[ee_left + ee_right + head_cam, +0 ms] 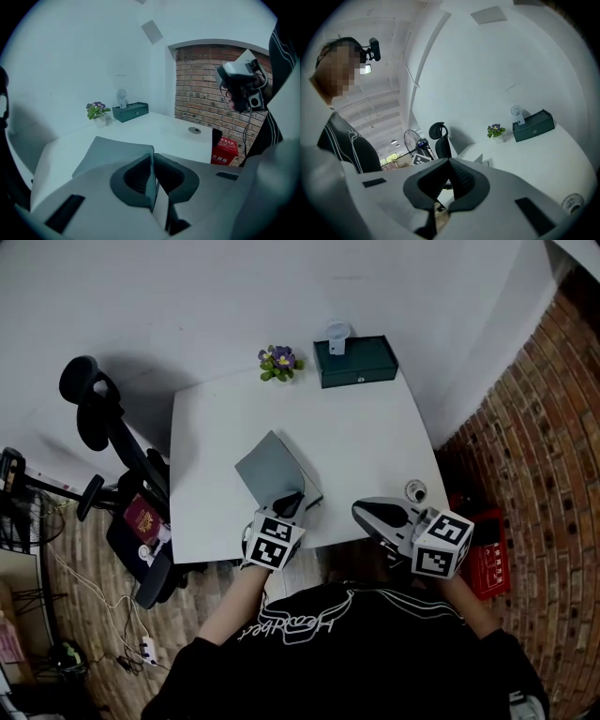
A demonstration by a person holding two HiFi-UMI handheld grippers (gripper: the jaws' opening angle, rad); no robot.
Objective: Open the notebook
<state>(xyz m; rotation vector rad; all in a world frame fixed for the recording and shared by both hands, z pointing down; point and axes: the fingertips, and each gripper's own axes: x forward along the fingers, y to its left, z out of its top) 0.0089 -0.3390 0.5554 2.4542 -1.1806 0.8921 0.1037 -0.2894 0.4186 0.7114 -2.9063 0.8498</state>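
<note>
A: Notebook (274, 468) pos.?
B: Seen on counter (375, 442), near edge; raised cover clamped by left gripper (151, 164).
A: Right gripper (449, 165)?
B: Jaws together, nothing held. Green box (356, 362) closed; plant (278, 360) held in pot (100, 122).

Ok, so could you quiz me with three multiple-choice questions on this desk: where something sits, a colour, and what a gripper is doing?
1. Where is the flowering plant? A on the floor; B at the table's far edge, beside the box; C in the table's middle.
2. What colour is that box? A red; B yellow; C dark green.
3. The left gripper is: A shut on the notebook's cover; B wide open; C holding the plant.
Answers: B, it stands right beside the box; C, its lid is dark green; A, the cover is pinched between its jaws.
</note>
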